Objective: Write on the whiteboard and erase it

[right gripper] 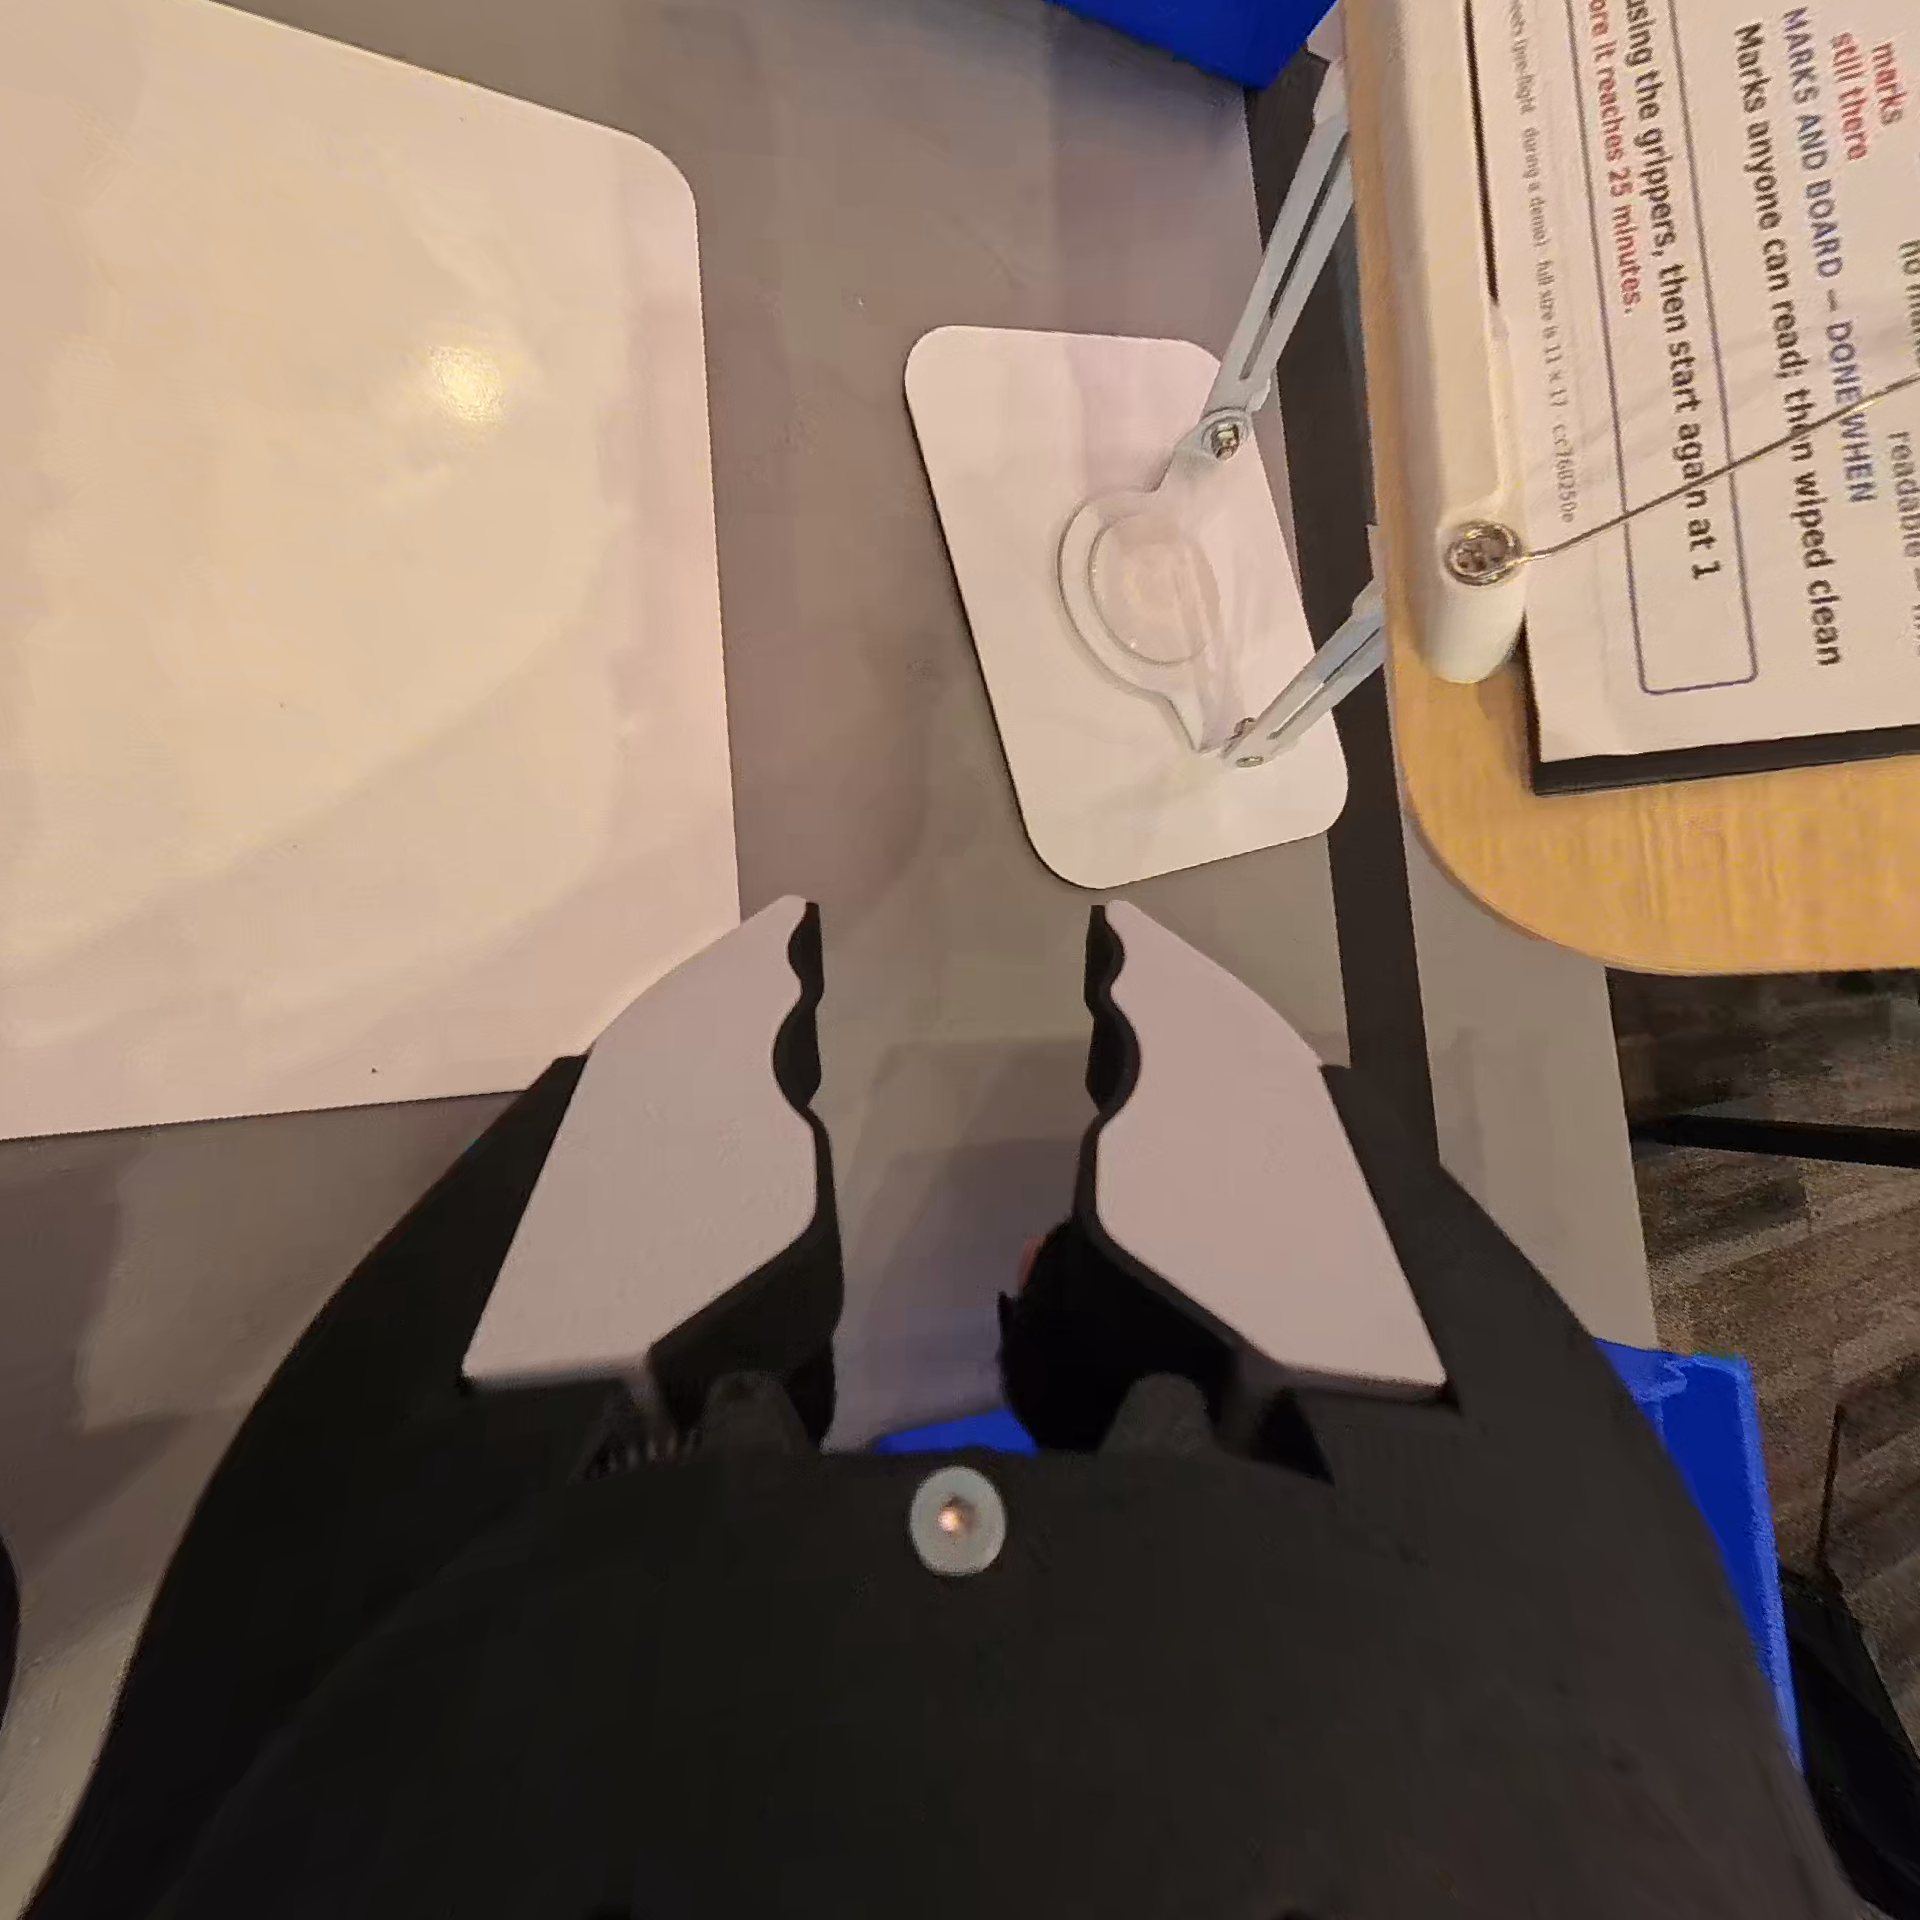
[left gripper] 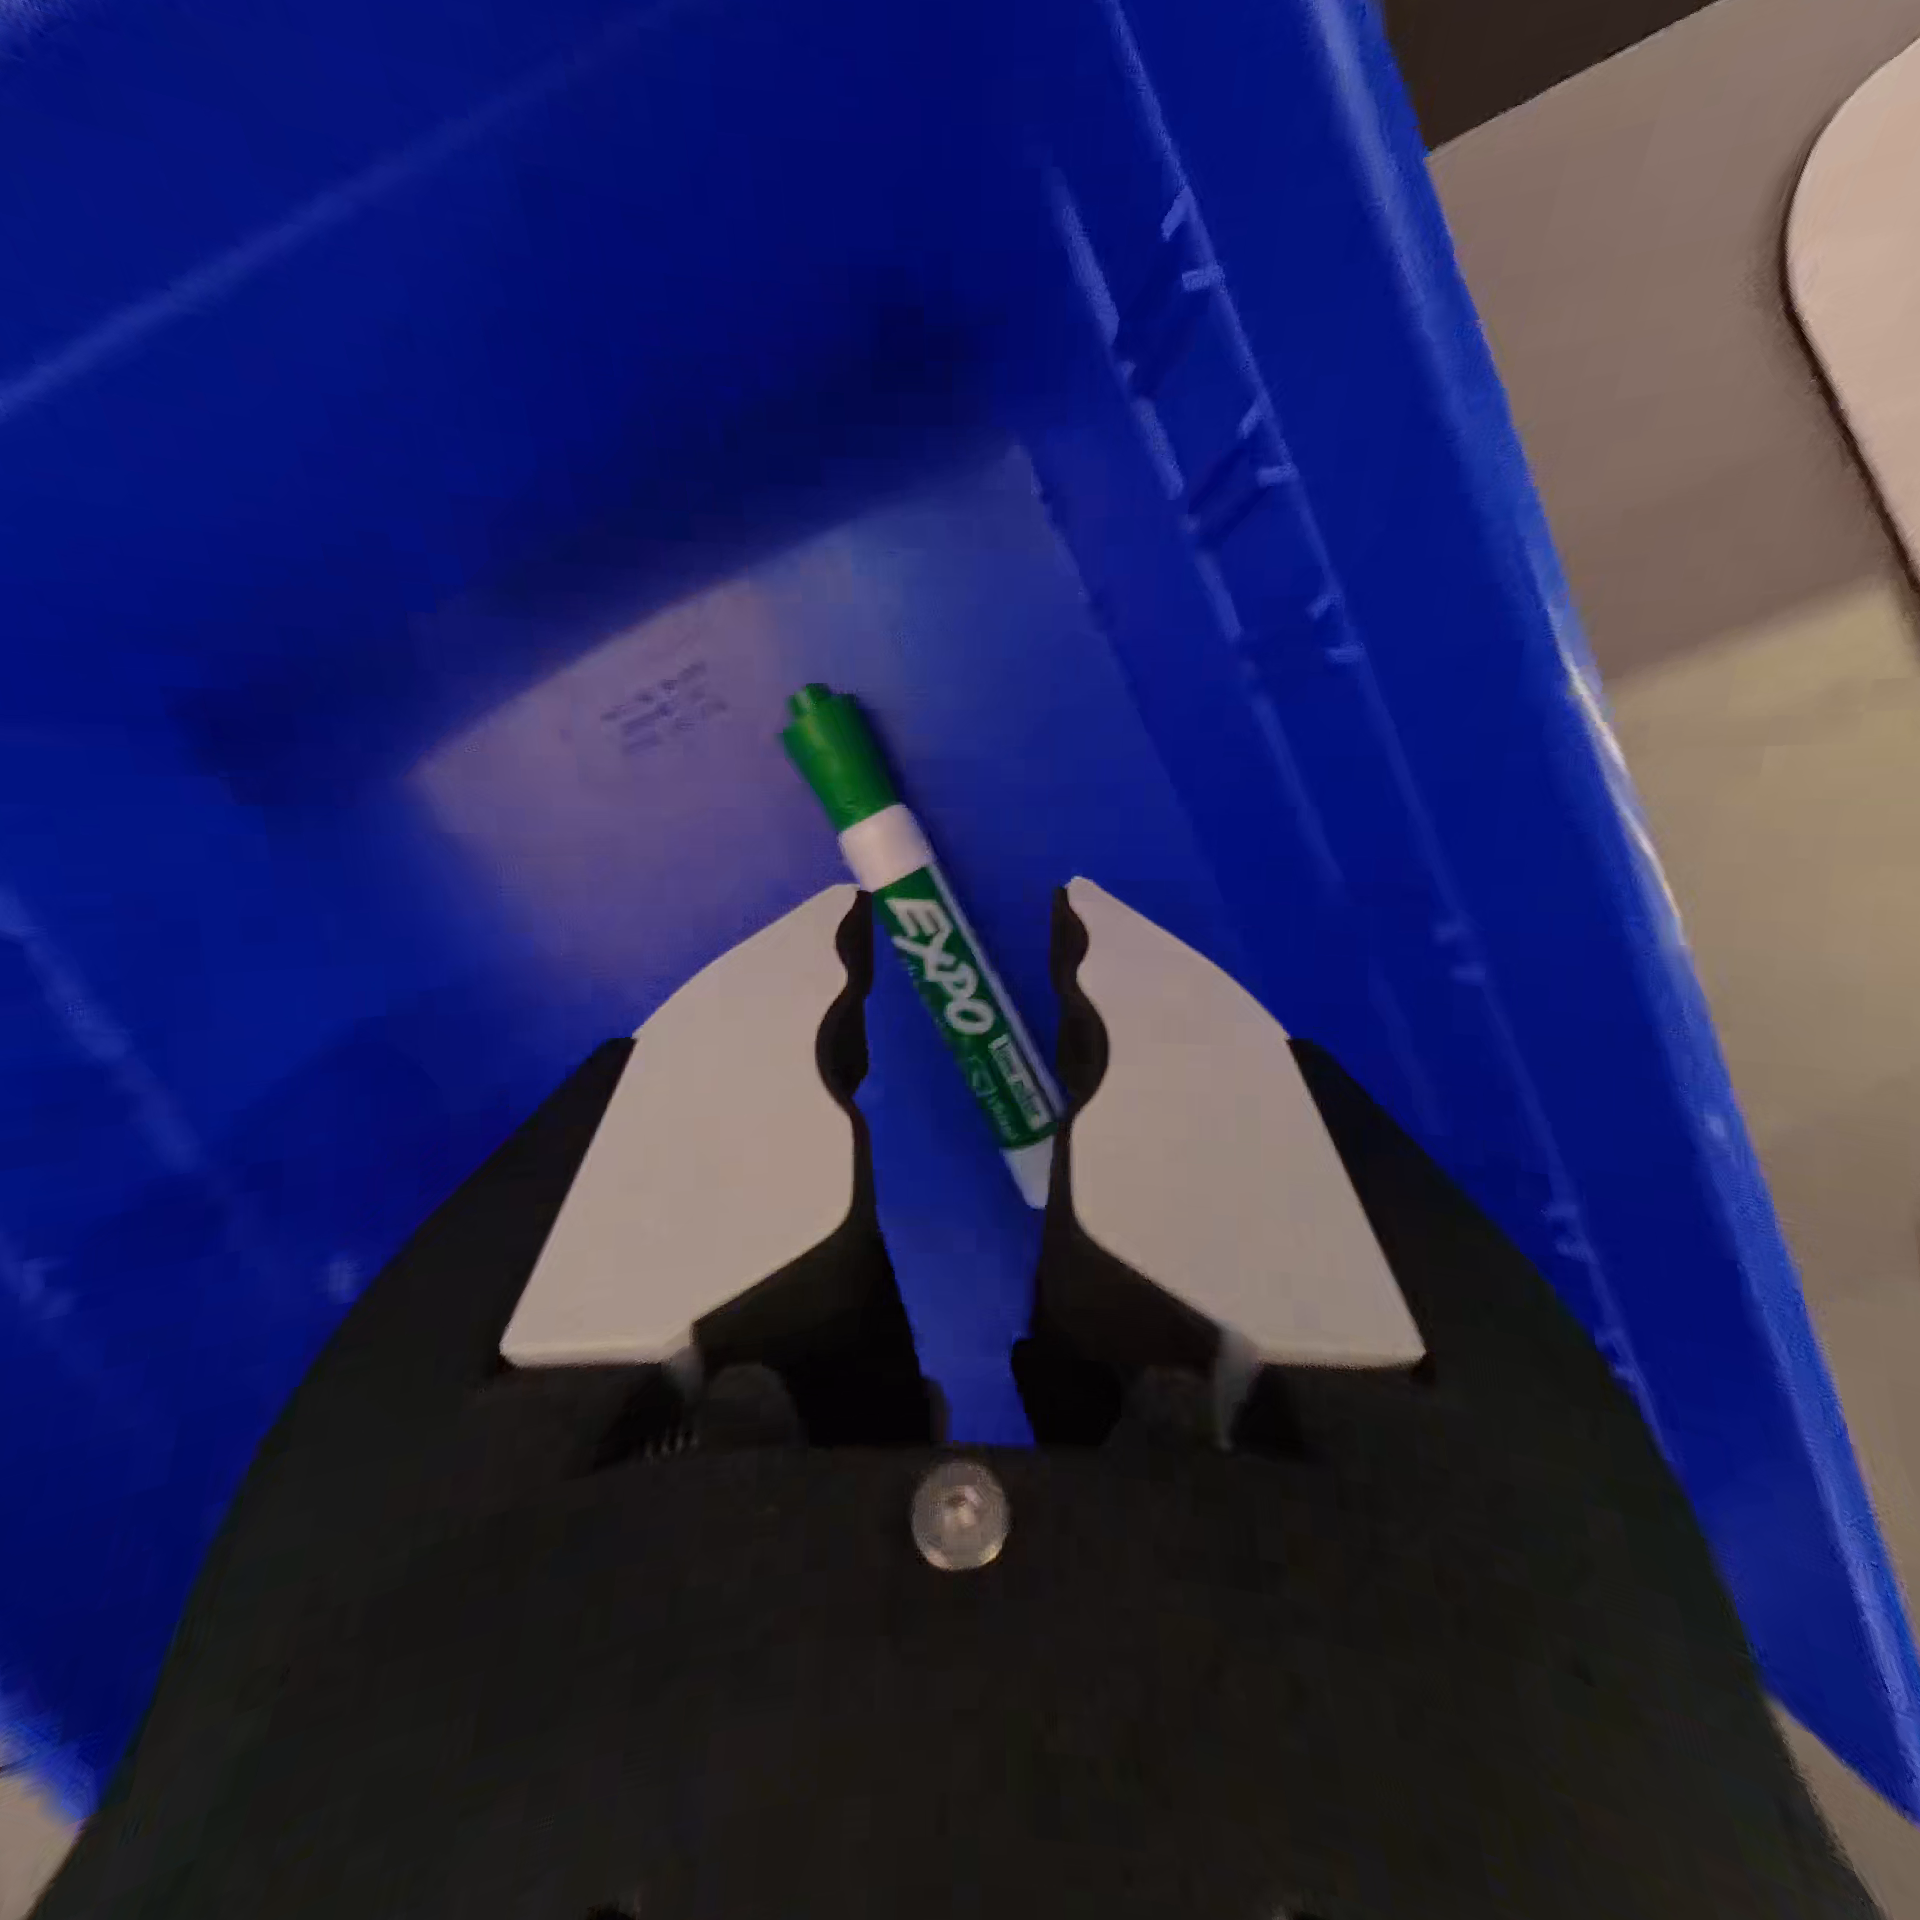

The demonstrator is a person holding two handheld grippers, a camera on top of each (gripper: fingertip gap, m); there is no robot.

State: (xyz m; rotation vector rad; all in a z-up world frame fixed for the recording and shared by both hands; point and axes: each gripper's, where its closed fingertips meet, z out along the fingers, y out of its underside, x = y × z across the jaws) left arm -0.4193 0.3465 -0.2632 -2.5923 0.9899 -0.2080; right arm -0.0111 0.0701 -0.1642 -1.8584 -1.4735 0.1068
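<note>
In the left wrist view a green-capped whiteboard marker (left gripper: 925,956) lies on the floor of a blue bin (left gripper: 468,416), cap pointing away. My left gripper (left gripper: 961,904) is open inside the bin, its fingers on either side of the marker's barrel, and blue shows between pad and barrel. In the right wrist view the whiteboard (right gripper: 312,571) lies flat on the grey table (right gripper: 831,520), to the left. My right gripper (right gripper: 951,920) is open and empty above the table, just right of the whiteboard's edge.
A small white base plate (right gripper: 1039,468) with metal stand arms (right gripper: 1288,249) sits ahead of the right gripper. A wooden board (right gripper: 1538,862) bearing a printed sheet hangs over at the right. A blue part (right gripper: 1714,1507) lies low right. The bin's ribbed wall (left gripper: 1351,623) rises at the left gripper's right.
</note>
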